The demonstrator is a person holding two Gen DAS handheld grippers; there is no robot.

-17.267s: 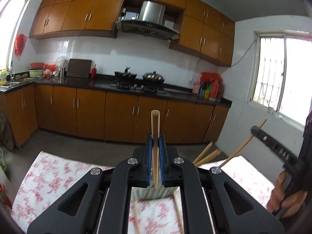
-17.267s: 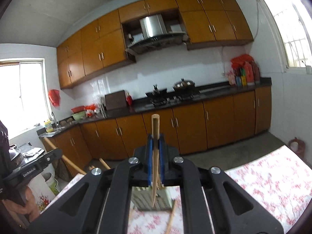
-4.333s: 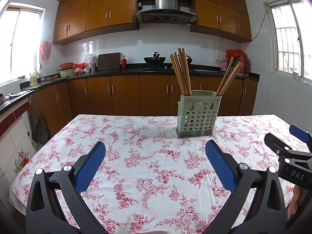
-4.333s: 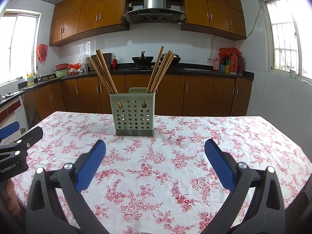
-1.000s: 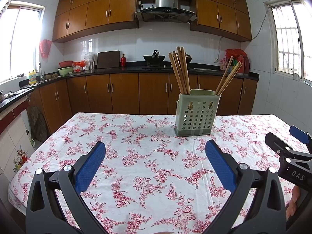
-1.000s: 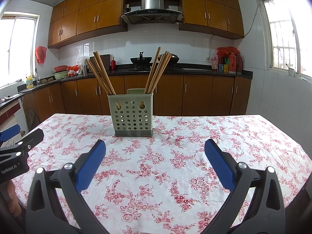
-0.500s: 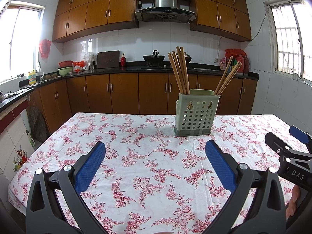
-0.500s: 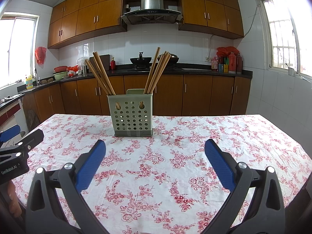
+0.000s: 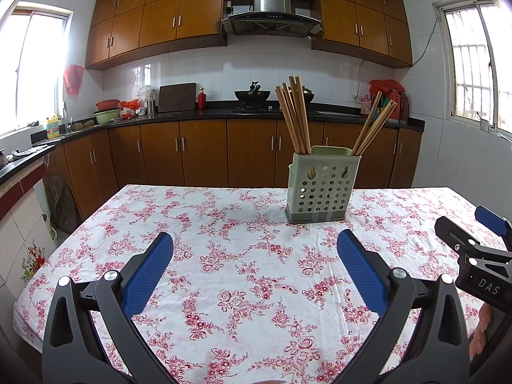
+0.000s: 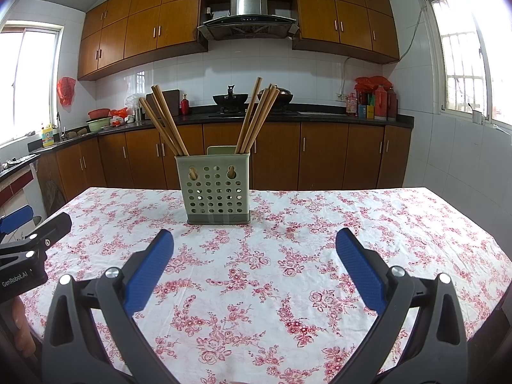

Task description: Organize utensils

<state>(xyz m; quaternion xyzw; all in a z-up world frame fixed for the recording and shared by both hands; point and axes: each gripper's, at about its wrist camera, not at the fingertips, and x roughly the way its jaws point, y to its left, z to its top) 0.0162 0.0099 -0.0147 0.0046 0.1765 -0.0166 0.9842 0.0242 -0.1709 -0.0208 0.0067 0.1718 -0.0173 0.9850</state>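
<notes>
Both grippers (image 9: 255, 264) (image 10: 254, 262) agape — holder (image 10: 217, 188) mid-table, well apart.

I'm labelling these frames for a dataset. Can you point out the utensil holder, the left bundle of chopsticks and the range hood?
utensil holder (image 10: 215, 188), right wrist view, perforated front wall
left bundle of chopsticks (image 10: 164, 121), right wrist view, mid-shaft
range hood (image 9: 270, 20), left wrist view, canopy front

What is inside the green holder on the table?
Wooden chopsticks stand in the green holder, in two bunches leaning outward. Their lower ends are covered by its perforated wall, so the bottom is unseen.
</notes>
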